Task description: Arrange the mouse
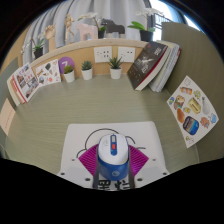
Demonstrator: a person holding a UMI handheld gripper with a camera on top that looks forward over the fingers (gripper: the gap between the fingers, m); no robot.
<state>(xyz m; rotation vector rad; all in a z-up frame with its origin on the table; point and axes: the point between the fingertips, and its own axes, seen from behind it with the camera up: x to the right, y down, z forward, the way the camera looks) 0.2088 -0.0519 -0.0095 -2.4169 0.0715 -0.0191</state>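
Note:
A white and blue mouse (111, 158) with an orange wheel sits between my fingers, over a white mat (88, 138) with a faint line drawing. My gripper (111, 165) is shut on the mouse: the magenta pads (91, 163) press on its left and right sides. The mouse's rear end hides the fingertips. I cannot tell whether the mouse rests on the mat or hangs just above it.
The mat lies on a pale green table (100, 100). Small potted plants (87, 70) stand along the back wall. Books (150, 65) lean at the back right. A sticker sheet (190, 108) lies at the right and leaflets (26, 82) at the left.

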